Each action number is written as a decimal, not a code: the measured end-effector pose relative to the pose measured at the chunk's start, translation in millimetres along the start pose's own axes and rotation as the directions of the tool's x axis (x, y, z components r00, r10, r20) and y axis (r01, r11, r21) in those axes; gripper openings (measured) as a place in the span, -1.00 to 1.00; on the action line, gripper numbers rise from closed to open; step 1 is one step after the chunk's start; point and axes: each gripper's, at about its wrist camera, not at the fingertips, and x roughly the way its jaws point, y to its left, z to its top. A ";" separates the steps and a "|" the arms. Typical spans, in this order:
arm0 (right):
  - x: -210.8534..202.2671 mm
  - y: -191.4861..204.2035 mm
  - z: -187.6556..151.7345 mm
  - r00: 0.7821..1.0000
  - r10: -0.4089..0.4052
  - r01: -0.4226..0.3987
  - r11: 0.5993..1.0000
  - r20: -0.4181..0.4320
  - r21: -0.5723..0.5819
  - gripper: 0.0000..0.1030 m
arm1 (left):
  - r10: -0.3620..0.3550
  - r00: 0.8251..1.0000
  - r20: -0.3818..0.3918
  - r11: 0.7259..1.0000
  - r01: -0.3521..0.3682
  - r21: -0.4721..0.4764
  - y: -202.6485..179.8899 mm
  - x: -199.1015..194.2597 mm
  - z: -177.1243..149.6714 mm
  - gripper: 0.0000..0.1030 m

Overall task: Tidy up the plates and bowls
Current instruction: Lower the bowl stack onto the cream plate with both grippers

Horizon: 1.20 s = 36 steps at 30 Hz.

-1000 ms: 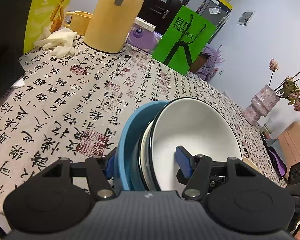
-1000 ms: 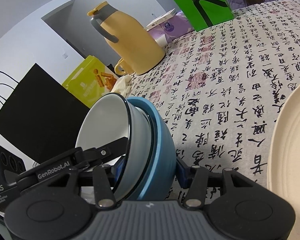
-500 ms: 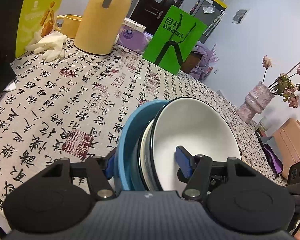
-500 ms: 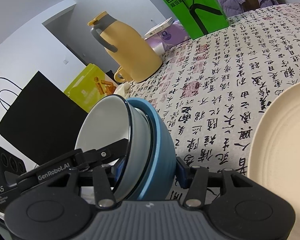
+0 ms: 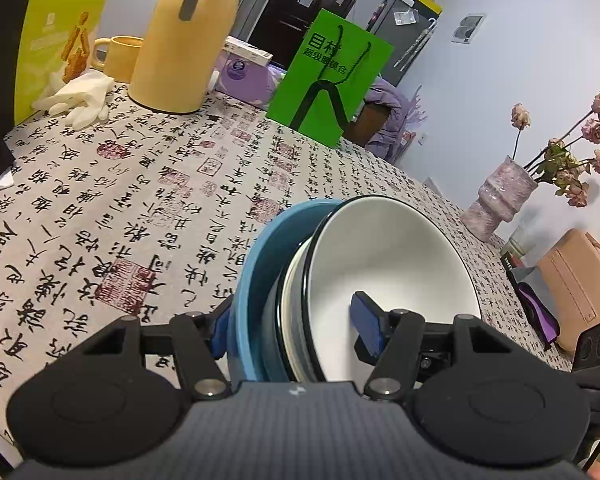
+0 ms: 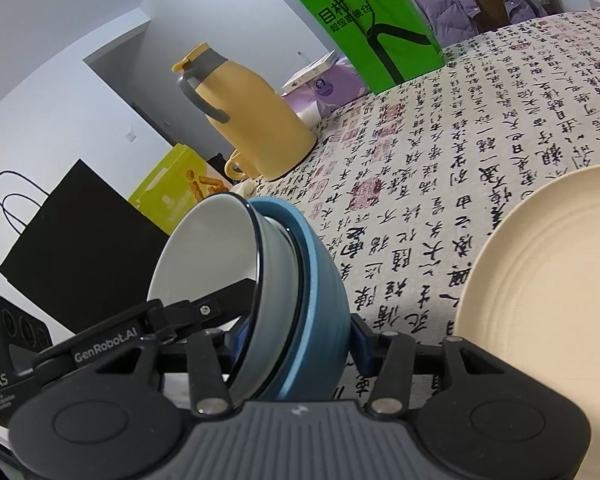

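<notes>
A stack of nested bowls is held off the table: a white bowl with a dark rim [image 5: 392,264] inside a blue bowl [image 5: 256,280]. My left gripper [image 5: 292,324] is shut on one side of the stack's rims, one pad inside the white bowl. My right gripper [image 6: 300,340] is shut on the opposite side; there the white bowl [image 6: 204,252] sits in the blue bowl [image 6: 320,300]. A cream plate [image 6: 548,280] lies on the table at the right of the right wrist view.
The table [image 5: 140,200] has a calligraphy-print cloth. At its far side stand a yellow jug [image 5: 184,40], a yellow mug [image 5: 120,56], a green bag [image 5: 332,76], a black bag [image 6: 72,236], white gloves [image 5: 80,96]. A pink vase [image 5: 500,200] with flowers stands at right.
Both grippers with the bowl stack have moved toward the cream plate, which shows larger in the right wrist view. The grip is unchanged.
</notes>
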 end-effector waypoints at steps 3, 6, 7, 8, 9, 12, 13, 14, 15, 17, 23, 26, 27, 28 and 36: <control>-4.4 -2.8 0.4 1.000 0.001 -0.001 1.000 0.008 0.003 -0.06 | -0.001 1.000 0.000 1.000 0.001 0.008 -5.5 0.9 -1.2 0.19; -8.9 -5.8 0.8 1.000 0.003 -0.003 1.000 0.015 0.005 -0.06 | -0.003 1.000 0.001 1.000 0.003 0.014 -11.0 1.1 -2.4 0.19; -10.6 -6.8 0.9 1.000 0.004 -0.004 1.000 0.018 0.006 -0.06 | -0.003 1.000 0.001 1.000 0.003 0.016 -13.0 1.2 -2.7 0.19; -11.7 -7.5 1.3 1.000 0.004 -0.004 1.000 0.020 0.007 -0.06 | -0.004 1.000 0.001 1.000 0.004 0.018 -14.8 1.4 -2.8 0.19; -12.7 -8.2 1.5 1.000 0.005 -0.005 1.000 0.022 0.008 -0.06 | -0.004 1.000 0.001 1.000 0.004 0.019 -16.6 1.7 -3.2 0.19; -18.0 -11.7 1.5 1.000 0.005 -0.005 1.000 0.029 0.011 -0.06 | -0.007 1.000 0.001 1.000 0.007 0.024 -21.8 2.8 -4.1 0.19; -20.0 -13.0 1.7 0.999 0.005 -0.005 1.000 0.032 0.011 -0.06 | -0.008 1.000 0.000 1.000 0.008 0.025 -23.5 3.3 -4.3 0.19; -21.5 -13.8 1.8 0.999 0.004 -0.005 1.000 0.034 0.012 -0.06 | -0.009 1.000 -0.001 1.000 0.009 0.027 -25.4 4.2 -4.5 0.19; -23.4 -15.2 1.9 0.999 0.005 -0.005 1.000 0.036 0.014 -0.06 | -0.010 1.000 -0.001 1.000 0.010 0.029 -27.4 4.8 -4.8 0.19; -26.7 -17.6 2.2 0.999 0.004 -0.005 1.000 0.040 0.017 -0.06 | -0.012 1.000 -0.004 0.999 0.012 0.034 -31.7 6.1 -5.4 0.19; -37.4 -25.0 3.3 0.999 0.003 -0.004 1.000 0.054 0.023 -0.06 | -0.016 1.000 -0.007 0.999 0.016 0.050 -44.7 9.2 -7.4 0.19; -41.7 -28.9 4.4 0.998 0.003 -0.005 1.000 0.062 0.027 -0.06 | -0.018 1.000 -0.008 0.998 0.018 0.057 -51.1 11.2 -7.9 0.19; -43.2 -30.5 4.9 0.998 0.003 -0.005 1.000 0.064 0.028 -0.06 | -0.019 1.000 -0.009 0.998 0.019 0.060 -53.4 11.7 -8.2 0.19; -44.9 -32.1 5.1 0.998 0.003 -0.005 1.000 0.067 0.030 -0.06 | -0.019 1.000 -0.010 0.998 0.020 0.062 -55.3 12.2 -8.5 0.19; -58.0 -45.4 7.2 0.996 0.000 -0.004 0.999 0.088 0.044 -0.06 | -0.027 1.000 -0.016 0.996 0.028 0.082 -74.0 17.6 -12.0 0.19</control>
